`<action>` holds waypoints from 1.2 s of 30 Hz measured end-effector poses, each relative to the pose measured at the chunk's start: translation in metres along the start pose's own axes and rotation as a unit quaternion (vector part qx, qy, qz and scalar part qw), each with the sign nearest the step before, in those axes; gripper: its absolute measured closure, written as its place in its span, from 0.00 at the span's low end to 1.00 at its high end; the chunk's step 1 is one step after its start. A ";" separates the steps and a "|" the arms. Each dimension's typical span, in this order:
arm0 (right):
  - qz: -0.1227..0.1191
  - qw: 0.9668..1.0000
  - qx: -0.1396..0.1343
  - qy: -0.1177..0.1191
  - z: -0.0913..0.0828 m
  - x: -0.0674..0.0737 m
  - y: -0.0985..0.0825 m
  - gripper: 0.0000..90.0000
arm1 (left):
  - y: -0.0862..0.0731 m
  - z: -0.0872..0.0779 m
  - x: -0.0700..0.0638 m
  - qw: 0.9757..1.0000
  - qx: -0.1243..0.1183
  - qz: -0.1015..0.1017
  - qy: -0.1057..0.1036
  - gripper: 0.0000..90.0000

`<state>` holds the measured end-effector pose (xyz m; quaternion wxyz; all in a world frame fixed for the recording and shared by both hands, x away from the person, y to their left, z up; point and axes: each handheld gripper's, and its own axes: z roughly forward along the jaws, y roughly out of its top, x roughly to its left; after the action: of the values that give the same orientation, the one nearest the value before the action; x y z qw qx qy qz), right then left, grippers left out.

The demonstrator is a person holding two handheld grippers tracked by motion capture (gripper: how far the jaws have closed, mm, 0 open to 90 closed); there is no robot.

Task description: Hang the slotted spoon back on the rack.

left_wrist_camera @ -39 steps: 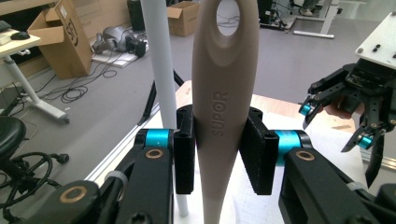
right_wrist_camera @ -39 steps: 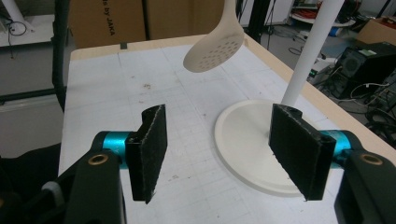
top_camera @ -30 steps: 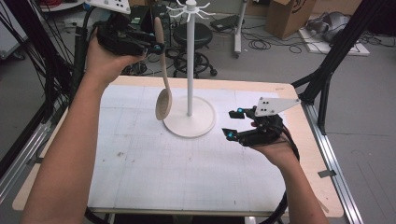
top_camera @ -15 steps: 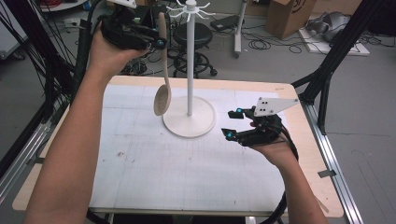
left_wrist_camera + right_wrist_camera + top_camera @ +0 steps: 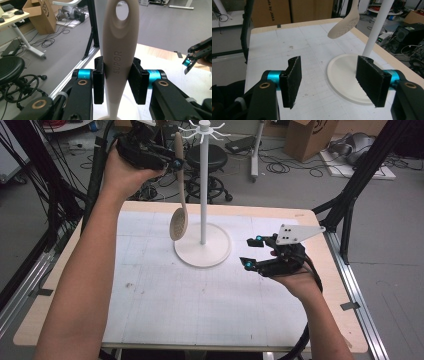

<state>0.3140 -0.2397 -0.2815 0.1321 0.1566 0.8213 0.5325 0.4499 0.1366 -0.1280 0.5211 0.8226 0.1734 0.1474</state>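
In your left gripper view you can read "SUPOR" pressed into the pale handle of the slotted spoon [image 5: 121,47], the letters running up the handle at the middle of the frame, just where the two black jaws of your left gripper [image 5: 117,82] clamp it. In your right gripper view, at the upper left of the frame, a brown cardboard box [image 5: 270,11] carries dark print of which you can make out "ds by JAKA"; the start of the line is cut off. The box at the upper left of the left gripper view bears a dark mark too blurred to read.
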 end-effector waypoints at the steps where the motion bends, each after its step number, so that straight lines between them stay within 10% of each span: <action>1: 0.001 1.000 0.001 0.000 0.000 0.000 0.000 0.41 | 0.001 0.001 0.000 1.000 0.005 -0.001 0.002 0.76; 28: 0.006 1.000 -0.001 0.001 -0.005 -0.004 -0.008 0.42 | 0.004 0.021 0.008 0.999 0.020 0.000 0.025 0.75; 36: 0.009 1.000 0.000 0.003 -0.006 -0.001 -0.010 0.42 | -0.008 0.013 0.008 0.999 0.019 -0.025 0.003 0.58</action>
<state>0.3114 -0.2483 -0.2880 0.1248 0.1627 0.8201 0.5343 0.4616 0.1327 -0.1401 0.5082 0.8275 0.1981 0.1331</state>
